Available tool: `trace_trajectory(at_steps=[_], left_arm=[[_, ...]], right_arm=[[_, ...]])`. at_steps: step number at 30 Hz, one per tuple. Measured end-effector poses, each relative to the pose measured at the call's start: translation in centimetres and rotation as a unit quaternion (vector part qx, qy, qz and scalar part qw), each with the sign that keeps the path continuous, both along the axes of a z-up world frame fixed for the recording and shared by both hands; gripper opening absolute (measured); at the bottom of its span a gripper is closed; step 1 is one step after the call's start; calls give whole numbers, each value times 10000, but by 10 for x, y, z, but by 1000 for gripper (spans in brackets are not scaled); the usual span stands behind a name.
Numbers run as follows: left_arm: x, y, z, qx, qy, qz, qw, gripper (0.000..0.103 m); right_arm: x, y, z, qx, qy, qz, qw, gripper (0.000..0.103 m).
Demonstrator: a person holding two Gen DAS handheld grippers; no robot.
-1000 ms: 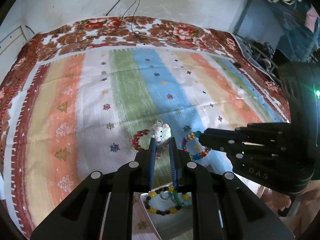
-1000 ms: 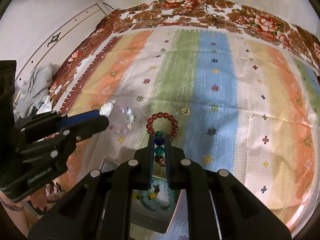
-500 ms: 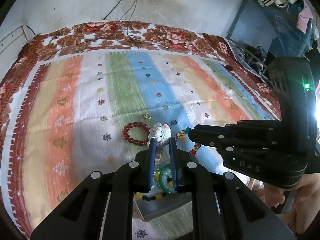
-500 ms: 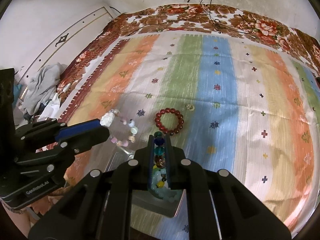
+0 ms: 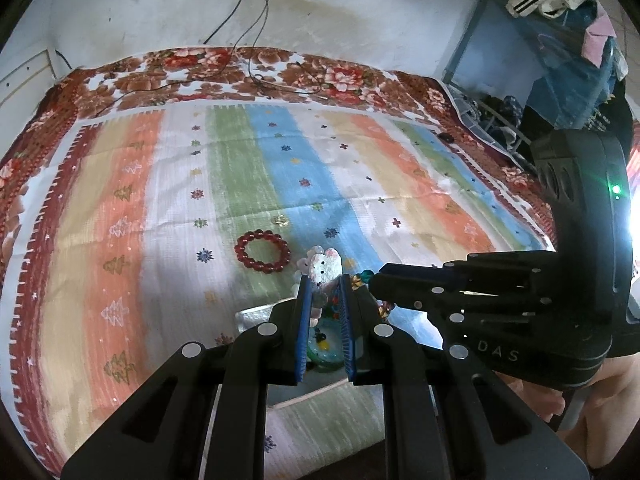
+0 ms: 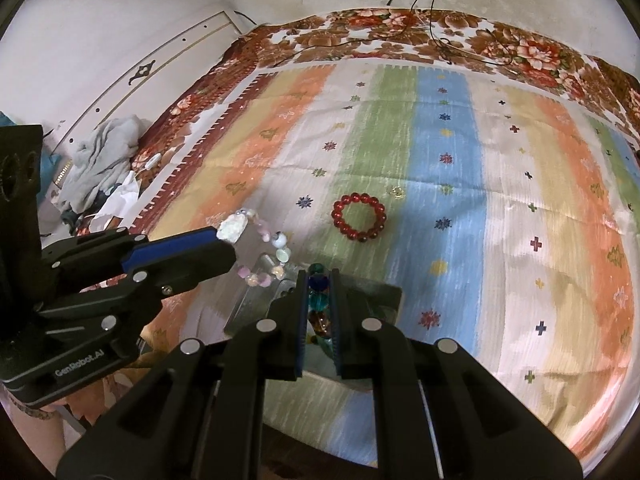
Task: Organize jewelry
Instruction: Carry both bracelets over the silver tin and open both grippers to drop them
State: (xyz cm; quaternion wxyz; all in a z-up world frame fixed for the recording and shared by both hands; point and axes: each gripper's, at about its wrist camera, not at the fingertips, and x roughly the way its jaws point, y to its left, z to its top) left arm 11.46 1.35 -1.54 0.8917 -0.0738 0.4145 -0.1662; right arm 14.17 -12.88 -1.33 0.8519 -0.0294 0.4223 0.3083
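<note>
Over the near tray, already holding some beads, the left gripper is pinching a pastel bracelet and the right gripper a multicoloured bracelet; the red bracelet is lying farther off on the striped cloth, uncollected.

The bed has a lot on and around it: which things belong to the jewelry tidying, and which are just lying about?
Part of the job:
- pastel bracelet, held by the left gripper
- multicolored bracelet, held by the right gripper
- red bead bracelet
- metal tray

Just lying about:
- grey clothes
- cables
- striped bedspread
</note>
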Motion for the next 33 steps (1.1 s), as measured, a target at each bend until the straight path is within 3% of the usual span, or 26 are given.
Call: trace_trajectory(at_steps=[13, 24, 25, 28, 33], left_arm=[[-21, -5, -9, -15, 94, 57, 9999, 13], [-20, -5, -10, -13, 125, 61, 9999, 13], [-19, -5, -11, -14, 150, 57, 9999, 14], [-17, -3, -13, 10, 186, 92, 9998, 15], [-12, 8, -14, -103, 212, 303, 9993, 23]], right_arm=[[-20, -9, -7, 23, 55, -26, 10000, 11], [-11, -12, -14, -9, 224, -65, 9997, 11], [-10, -12, -15, -36, 241, -91, 9997, 14], [-7, -15, -16, -40, 226, -194, 9995, 37], [0, -22, -17, -5, 295, -353, 9989, 39]])
